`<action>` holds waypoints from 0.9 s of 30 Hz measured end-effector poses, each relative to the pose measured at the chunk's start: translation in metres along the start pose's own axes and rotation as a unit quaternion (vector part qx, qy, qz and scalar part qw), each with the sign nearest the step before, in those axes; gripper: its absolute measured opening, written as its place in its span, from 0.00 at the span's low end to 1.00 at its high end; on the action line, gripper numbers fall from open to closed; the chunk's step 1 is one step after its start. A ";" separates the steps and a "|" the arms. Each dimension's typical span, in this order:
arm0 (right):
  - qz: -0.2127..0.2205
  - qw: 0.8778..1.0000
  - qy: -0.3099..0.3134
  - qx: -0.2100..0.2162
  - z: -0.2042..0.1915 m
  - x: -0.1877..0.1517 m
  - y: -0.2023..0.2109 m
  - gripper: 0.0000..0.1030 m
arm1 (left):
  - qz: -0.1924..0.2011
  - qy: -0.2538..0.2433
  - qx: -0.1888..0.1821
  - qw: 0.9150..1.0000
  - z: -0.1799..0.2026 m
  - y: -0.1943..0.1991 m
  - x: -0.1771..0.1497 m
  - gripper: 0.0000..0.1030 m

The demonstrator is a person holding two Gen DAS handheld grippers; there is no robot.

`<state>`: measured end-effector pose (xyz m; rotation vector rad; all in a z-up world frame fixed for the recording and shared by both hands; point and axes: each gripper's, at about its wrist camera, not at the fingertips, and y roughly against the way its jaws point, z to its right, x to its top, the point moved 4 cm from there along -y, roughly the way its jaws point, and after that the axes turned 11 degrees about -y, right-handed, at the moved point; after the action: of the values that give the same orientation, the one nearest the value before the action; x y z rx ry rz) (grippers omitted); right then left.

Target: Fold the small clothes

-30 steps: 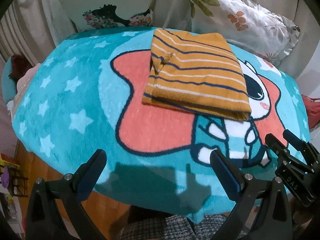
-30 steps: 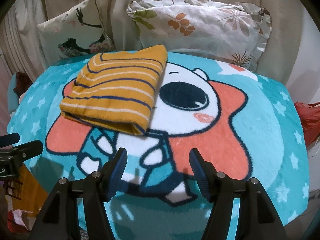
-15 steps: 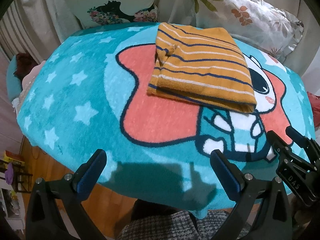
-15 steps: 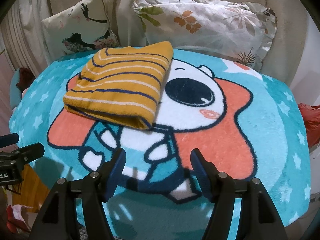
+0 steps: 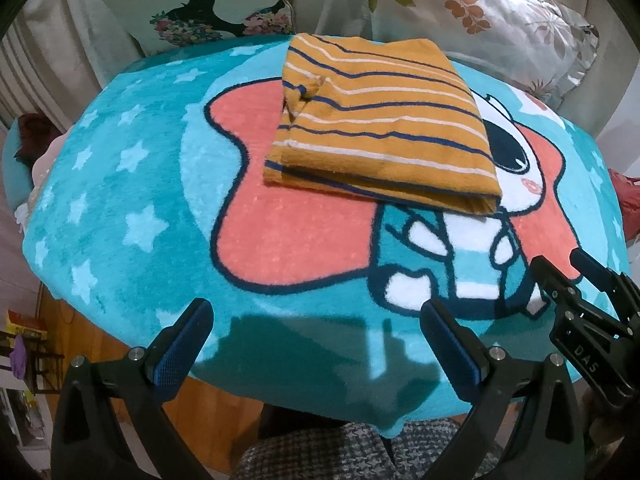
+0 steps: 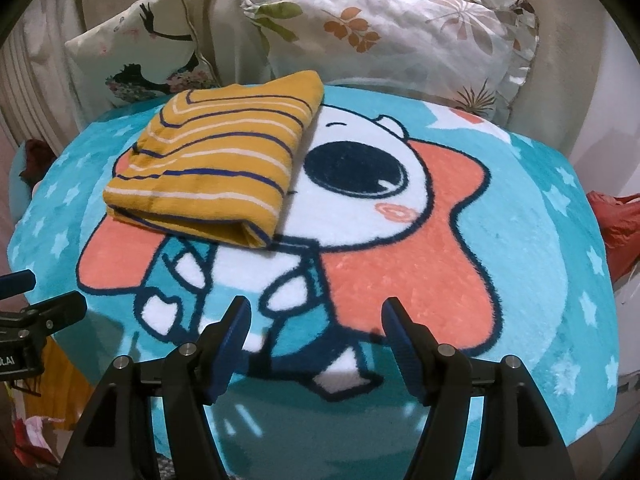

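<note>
Your folded shirt (image 5: 380, 136) lies at 12 o'clock, well apart from your left hand-held gripper (image 5: 316, 344) and right hand-held gripper (image 6: 316, 340), both wide and empty

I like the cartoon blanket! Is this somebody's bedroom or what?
Probably a home living room or bedroom. A soft cartoon blanket covers the surface, two printed pillows lean against a couch-like back, and a folded striped garment lies on top.

The near half of the blanket (image 6: 440, 280) lay bare and open to approach. The folded striped garment (image 6: 216, 164) occupied the far left part. Two pillows (image 6: 392, 40) stood close behind it, blocking passage past the far edge.
</note>
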<state>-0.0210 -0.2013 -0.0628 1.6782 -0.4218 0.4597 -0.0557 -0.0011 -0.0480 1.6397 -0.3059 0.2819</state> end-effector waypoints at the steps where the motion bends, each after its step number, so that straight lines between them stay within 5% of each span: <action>1: -0.001 1.000 0.000 -0.001 0.000 0.000 -0.001 0.70 | -0.001 0.000 0.000 1.000 0.000 0.000 0.000 1.00; 19: -0.014 1.000 0.017 -0.005 -0.012 0.004 -0.013 0.72 | -0.019 0.018 -0.006 1.000 -0.008 -0.010 0.001 1.00; 27: -0.025 0.998 0.043 -0.044 -0.014 0.002 -0.020 0.72 | -0.026 0.021 -0.009 0.999 -0.008 -0.015 0.002 1.00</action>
<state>-0.0098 -0.1848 -0.0762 1.5739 -0.3305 0.4686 -0.0484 0.0082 -0.0605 1.6191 -0.2341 0.2732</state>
